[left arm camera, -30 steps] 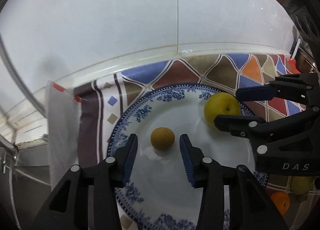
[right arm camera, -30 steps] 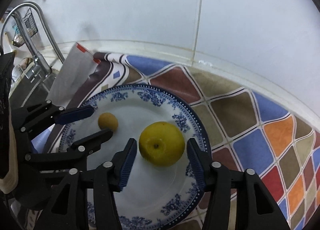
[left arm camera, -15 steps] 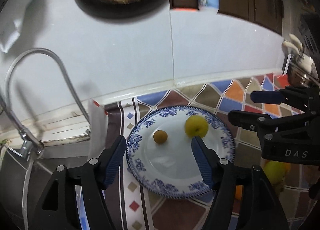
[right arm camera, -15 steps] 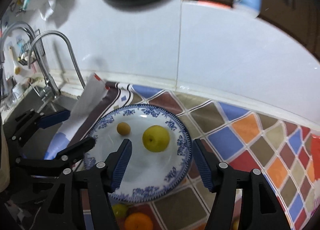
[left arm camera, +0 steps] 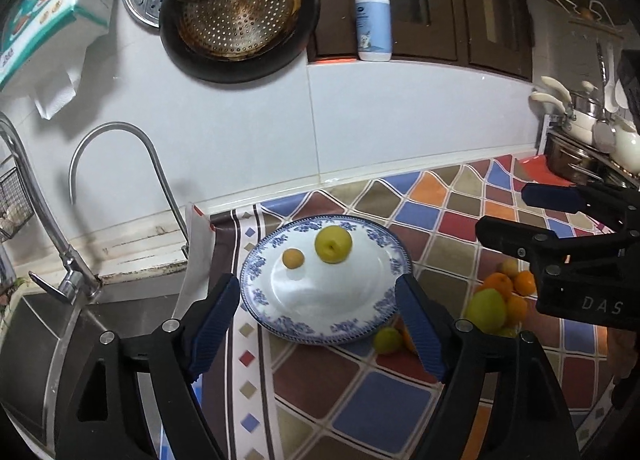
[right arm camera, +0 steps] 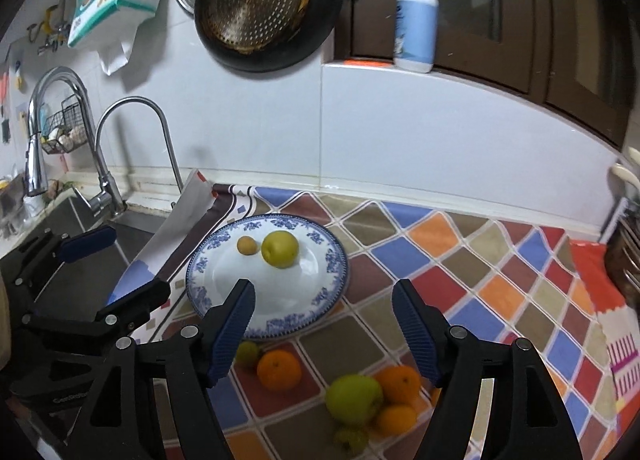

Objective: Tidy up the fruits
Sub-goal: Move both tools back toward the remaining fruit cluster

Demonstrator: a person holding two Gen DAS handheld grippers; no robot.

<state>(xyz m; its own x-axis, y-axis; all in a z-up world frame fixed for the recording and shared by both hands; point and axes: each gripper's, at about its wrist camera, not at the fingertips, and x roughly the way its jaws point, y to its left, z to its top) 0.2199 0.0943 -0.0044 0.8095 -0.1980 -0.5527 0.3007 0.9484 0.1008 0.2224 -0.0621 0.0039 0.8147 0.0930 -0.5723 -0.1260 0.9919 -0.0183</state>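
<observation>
Fruit sorting, partway by the look of it: 2 pieces sit on the blue-and-white plate (right arm camera: 332, 260), a yellow-green pear-like fruit (right arm camera: 280, 249) and a small tan one (right arm camera: 247, 245), just beside each other, not quite touching. Loose pile lies on the table (right arm camera: 460, 260) near the plate's front edge: orange (right arm camera: 279, 370), big green fruit (right arm camera: 353, 400), more oranges behind it, a small green one (right arm camera: 247, 353) by the plate rim.

Left gripper (left arm camera: 320, 324) and right gripper (right arm camera: 320, 330): fingers spread and opening wider, nothing between them, both hovering above plate and pile.

Next pick, my judgement: take an outlying piece first, the lone orange, so the heap stays put. Come down with fingers straddling the widest part; round, smooth skins roll and slip if pinched off-centre. Set down clear of the 2 already plated; the glazed dish is slick and shallow.

Table cover: glossy, bright diamond pattern.
</observation>
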